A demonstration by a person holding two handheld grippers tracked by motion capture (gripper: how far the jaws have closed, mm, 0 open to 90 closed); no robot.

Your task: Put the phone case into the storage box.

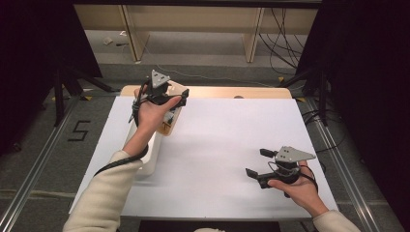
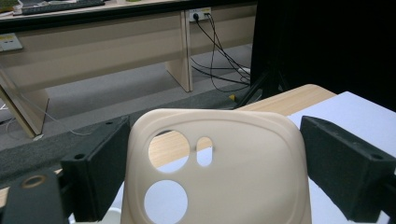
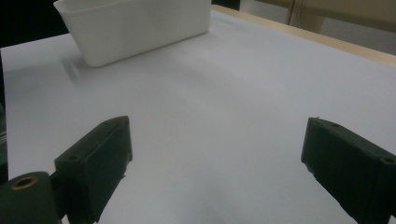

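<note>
A cream phone case (image 2: 224, 186) with round camera cut-outs stands upright between the jaws of my left gripper (image 2: 215, 154), which is shut on its two sides. In the high view the left gripper (image 1: 167, 96) is raised over the table's far left, and the phone case (image 1: 170, 121) shows under the hand. My right gripper (image 1: 257, 163) hovers low over the white table top (image 1: 227, 140) near the front right. It is open, and nothing lies between the jaws of the right gripper (image 3: 215, 154).
A white rectangular bin (image 1: 145, 157) sits at the table's left, partly under the left forearm; the bin (image 3: 135, 28) lies ahead of the right gripper. A wooden edge (image 1: 251, 92) runs along the far side. Tripod legs and cables stand beyond the table.
</note>
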